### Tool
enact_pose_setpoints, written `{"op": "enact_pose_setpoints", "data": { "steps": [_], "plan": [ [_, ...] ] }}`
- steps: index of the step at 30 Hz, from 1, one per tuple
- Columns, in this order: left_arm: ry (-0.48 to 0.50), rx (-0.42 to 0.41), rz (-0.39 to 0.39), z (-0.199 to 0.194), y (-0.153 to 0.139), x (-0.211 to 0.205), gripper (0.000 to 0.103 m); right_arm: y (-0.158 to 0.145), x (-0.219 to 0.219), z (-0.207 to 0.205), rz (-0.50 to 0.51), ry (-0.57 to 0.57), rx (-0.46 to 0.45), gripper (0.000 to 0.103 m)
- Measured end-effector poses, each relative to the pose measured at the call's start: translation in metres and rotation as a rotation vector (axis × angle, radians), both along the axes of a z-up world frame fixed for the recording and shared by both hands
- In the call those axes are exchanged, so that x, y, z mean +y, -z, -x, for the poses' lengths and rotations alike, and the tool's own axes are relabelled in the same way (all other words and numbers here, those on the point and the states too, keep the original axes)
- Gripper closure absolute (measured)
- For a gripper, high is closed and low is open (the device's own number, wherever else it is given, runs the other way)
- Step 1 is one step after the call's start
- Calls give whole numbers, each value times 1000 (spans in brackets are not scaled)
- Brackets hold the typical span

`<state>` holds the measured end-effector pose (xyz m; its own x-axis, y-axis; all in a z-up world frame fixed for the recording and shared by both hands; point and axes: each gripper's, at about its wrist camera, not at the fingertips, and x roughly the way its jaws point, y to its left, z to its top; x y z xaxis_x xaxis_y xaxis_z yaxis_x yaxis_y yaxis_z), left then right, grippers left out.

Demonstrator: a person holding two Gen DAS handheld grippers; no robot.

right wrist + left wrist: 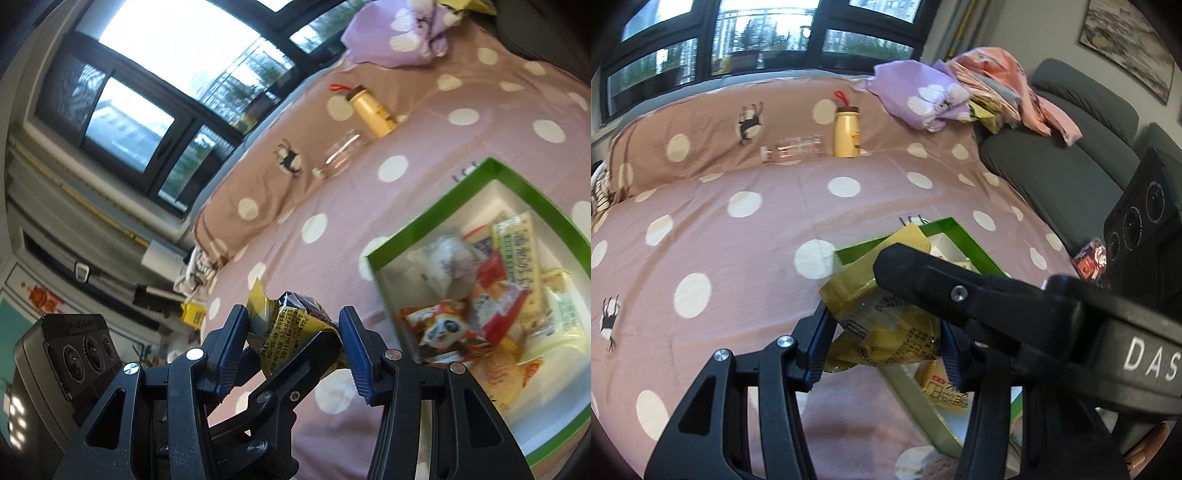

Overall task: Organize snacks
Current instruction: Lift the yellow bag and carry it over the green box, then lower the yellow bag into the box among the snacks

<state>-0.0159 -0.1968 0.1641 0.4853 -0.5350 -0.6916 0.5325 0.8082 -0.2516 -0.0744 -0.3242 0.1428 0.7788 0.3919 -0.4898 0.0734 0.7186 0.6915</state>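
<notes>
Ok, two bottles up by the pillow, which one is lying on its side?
The clear plastic bottle, empty-looking, lying flat with its white cap toward the left. The cream-yellow bottle with the brown cap beside it stands upright against the pillow.

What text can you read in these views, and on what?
"DAS": white letters on the right gripper body crossing the left wrist view.
Yellow packet in the left gripper: print too small.
Yellow-and-dark packet: print too small.
Snacks in the green box: blurred.
</notes>
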Motion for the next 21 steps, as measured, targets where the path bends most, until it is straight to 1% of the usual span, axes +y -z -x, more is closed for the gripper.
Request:
{"op": "enact_pose_setpoints", "data": {
  "steps": [8,13,21],
  "plan": [
    [73,22,-41,1,12,-37,51,12,-35,8,-25,89,44,50],
    [106,69,-45,-2,23,-53,51,22,-52,9,-33,128,81,50],
    [155,117,-73,-4,40,-77,51,41,-77,13,-62,177,142,50]
  ]
}}
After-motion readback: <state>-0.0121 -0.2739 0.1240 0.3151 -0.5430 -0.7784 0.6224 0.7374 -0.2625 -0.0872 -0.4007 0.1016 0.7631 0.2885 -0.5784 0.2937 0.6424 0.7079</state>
